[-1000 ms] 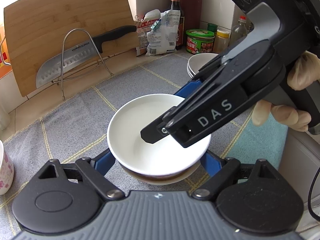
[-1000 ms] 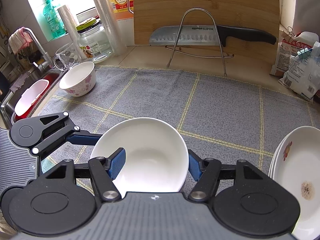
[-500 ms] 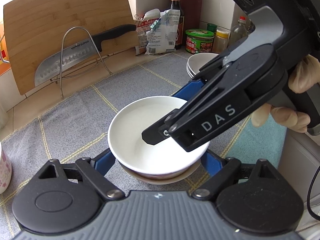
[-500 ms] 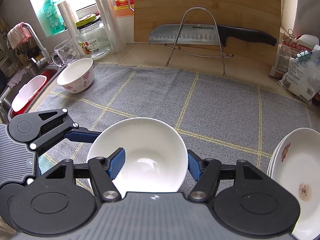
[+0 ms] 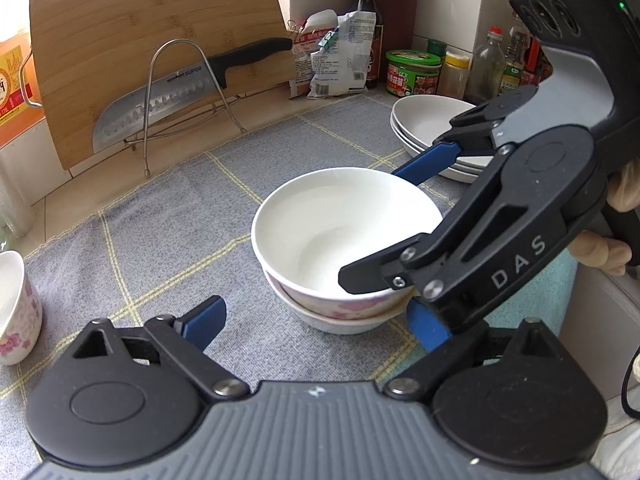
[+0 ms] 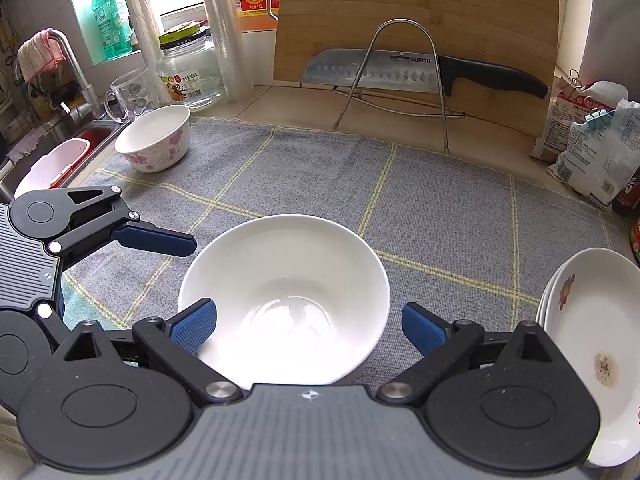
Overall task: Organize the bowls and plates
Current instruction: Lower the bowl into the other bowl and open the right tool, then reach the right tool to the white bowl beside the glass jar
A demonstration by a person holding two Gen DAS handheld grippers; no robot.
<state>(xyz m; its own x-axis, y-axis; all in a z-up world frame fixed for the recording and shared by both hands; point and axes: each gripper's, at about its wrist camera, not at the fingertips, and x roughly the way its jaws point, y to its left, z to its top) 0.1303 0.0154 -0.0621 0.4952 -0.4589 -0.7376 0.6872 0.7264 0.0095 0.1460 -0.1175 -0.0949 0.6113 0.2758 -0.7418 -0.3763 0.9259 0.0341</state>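
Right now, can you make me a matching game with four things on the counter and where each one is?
Things:
1. knife
2. flowered bowl
3. plates
4. white bowl

Places:
A. stacked at the mat's right edge
B. nested in another bowl, mid-mat
C. alone at the mat's far left corner
D. on the wire rack by the cutting board

Pairs: 1-D, 2-C, 3-A, 4-B

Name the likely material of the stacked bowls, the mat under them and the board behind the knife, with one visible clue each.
Stacked bowls: probably glazed ceramic; glossy white, reflective.
Mat: woven fabric; fuzzy grey weave, yellow lines.
Board: likely bamboo; striped pale-brown grain, matte.
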